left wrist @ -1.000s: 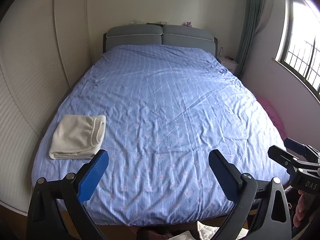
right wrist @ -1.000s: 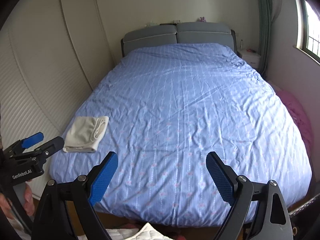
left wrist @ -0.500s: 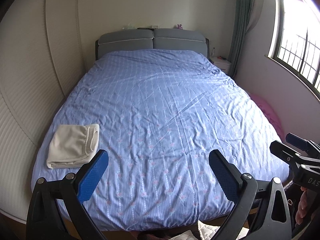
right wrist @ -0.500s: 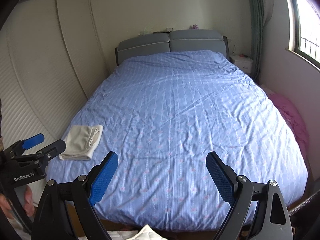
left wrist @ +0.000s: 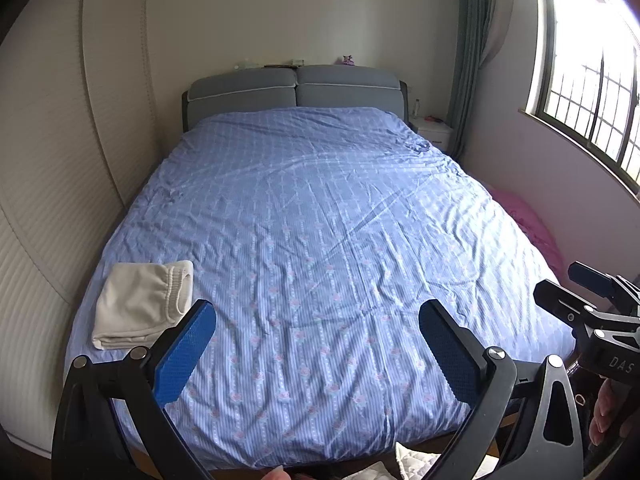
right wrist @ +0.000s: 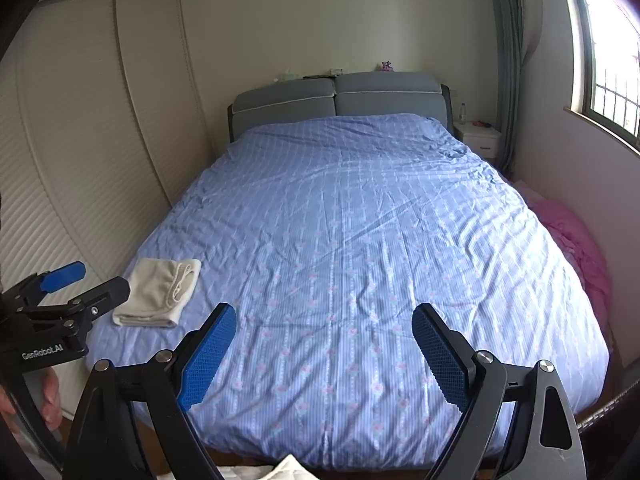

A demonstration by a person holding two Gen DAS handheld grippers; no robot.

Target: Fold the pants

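Observation:
Cream pants [left wrist: 141, 305] [right wrist: 160, 293] lie folded into a small rectangle at the near left corner of the blue bed cover [left wrist: 320, 240] [right wrist: 352, 248], waistband toward the middle. My left gripper [left wrist: 316, 320] hovers above the foot of the bed, open and empty, its left blue pad close to the pants. My right gripper [right wrist: 324, 324] also stands open with nothing between its pads. Each gripper appears at the edge of the other's view, held by a hand.
A ribbed wardrobe [left wrist: 48, 200] lines the left side. A grey headboard [left wrist: 296, 88] and white nightstand [right wrist: 478, 140] stand at the far end. Pink bedding [right wrist: 576, 240] lies along the right wall under a window [left wrist: 592, 92]. White quilted cloth [right wrist: 280, 470] shows below the bed's foot.
Both grippers have drawn back and lifted a little from the bed, so more of the wall shows and the bed sits lower in view. The pants have not moved.

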